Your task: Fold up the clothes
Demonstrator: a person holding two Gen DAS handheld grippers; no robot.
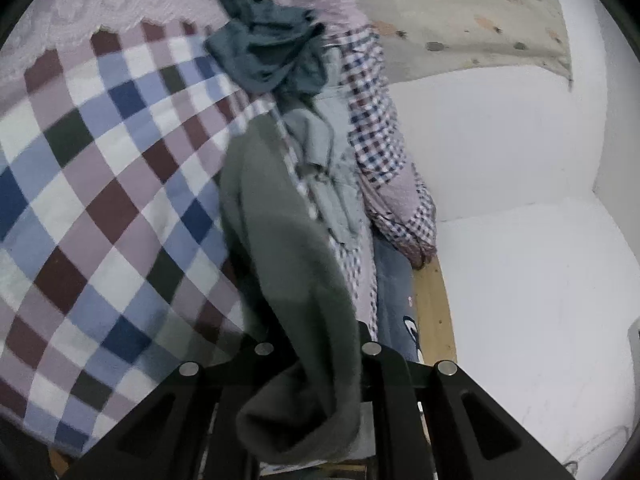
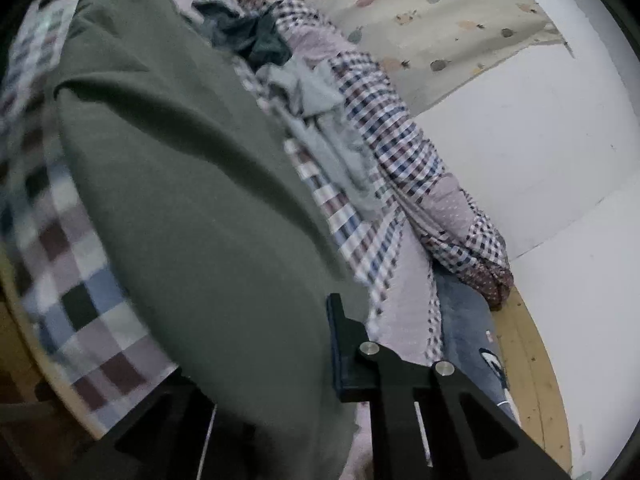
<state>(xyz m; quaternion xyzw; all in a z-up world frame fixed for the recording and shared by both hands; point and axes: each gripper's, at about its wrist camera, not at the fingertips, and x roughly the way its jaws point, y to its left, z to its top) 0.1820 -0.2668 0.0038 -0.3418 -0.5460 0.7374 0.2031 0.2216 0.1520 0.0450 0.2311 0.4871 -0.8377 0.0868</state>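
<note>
The left gripper (image 1: pixel 316 344) pinches a green garment (image 1: pixel 280 216) — so does the right gripper (image 2: pixel 280 344) (left finger hidden). Both hold it over a checked bedspread (image 1: pixel 100 184).

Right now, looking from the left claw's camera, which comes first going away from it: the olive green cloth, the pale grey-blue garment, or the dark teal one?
1. Olive green cloth: draped into the left claw itself, centre bottom.
2. Pale grey-blue garment: mid-pile, just right of the green cloth.
3. Dark teal garment: top of the pile, farthest up.
</note>
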